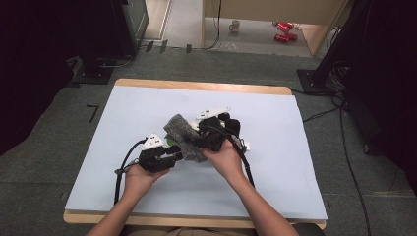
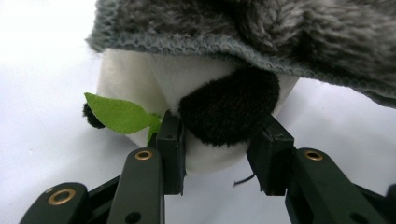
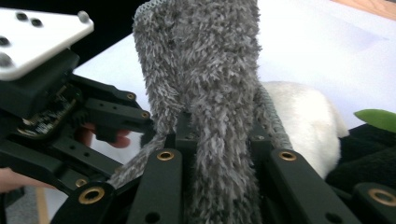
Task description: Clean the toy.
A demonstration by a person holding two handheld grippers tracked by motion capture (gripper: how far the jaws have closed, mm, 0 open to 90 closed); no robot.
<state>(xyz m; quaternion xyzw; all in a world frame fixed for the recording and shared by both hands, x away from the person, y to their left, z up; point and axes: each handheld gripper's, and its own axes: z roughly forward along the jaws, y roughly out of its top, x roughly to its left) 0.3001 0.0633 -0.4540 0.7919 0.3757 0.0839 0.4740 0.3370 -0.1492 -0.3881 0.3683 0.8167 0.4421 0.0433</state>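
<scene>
The grey fuzzy cloth [image 3: 205, 102] lies draped over a black-and-white plush toy [image 2: 187, 88] near the middle of the table [image 1: 295, 187]. We judge the step to be pulling the cloth across the toy, so we should draw it gently while keeping the toy anchored. Our right gripper [image 3: 224, 154] is clamped on the cloth's fold; our left gripper [image 2: 217, 140] pinches the toy's black limb [image 2: 229, 107], beside a green leaf [image 2: 119, 114].
</scene>
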